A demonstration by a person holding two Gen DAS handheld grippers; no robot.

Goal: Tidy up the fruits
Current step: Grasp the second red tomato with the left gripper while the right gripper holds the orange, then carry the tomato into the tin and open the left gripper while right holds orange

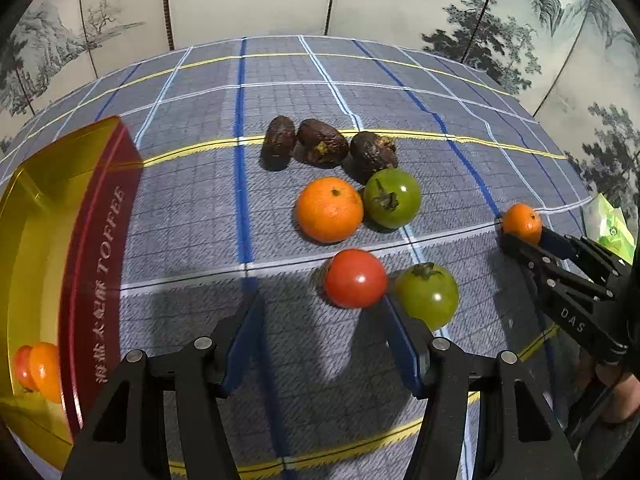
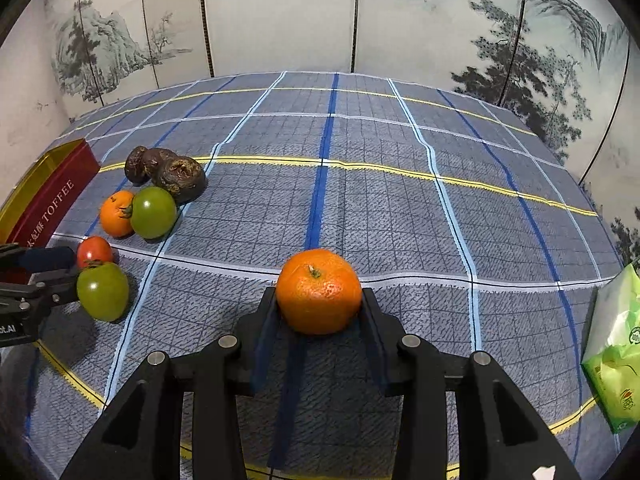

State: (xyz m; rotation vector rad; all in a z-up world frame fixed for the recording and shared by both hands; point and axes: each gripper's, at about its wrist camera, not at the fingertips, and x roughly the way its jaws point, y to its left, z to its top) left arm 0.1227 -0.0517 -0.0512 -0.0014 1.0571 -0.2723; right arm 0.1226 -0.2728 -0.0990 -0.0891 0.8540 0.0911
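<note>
**Mandarin in my right jaws, left jaws standing empty**

While my right gripper (image 2: 319, 304) clamps a mandarin (image 2: 319, 291) between its two pads, the fruit sits at my fingertips with its stem facing up, above the checked blue tablecloth (image 2: 400, 208). From my left wrist view the same mandarin (image 1: 522, 223) shows small at the far right, pinched at the tip of that right gripper (image 1: 520, 236).

My left gripper (image 1: 320, 312) has its jaws parted to a middling width, with nothing between them but cloth. Its right finger (image 1: 400, 336) lies just beside a green tomato (image 1: 428, 295), and a red tomato (image 1: 355, 278) sits just beyond the gap, close against that green one. Whether the finger touches the green tomato I cannot tell.

Farther out lie a second mandarin (image 1: 329, 209) and a second green tomato (image 1: 393, 198), side by side and apparently touching. Behind them three dark, wrinkled fruits (image 1: 326, 143) are bunched in a row, the rightmost one close against the green tomato.

On my left stands an open red-and-gold tin (image 1: 96, 248) marked TOFFEE, its gold inside facing me. In its near corner rest an orange fruit (image 1: 45, 370) and a red one (image 1: 22, 368), pressed together.

At the right edge of the table lies a green packet (image 2: 614, 352), well apart from the fruit. A painted folding screen (image 2: 280, 16) with trees and hills stands behind the table.
</note>
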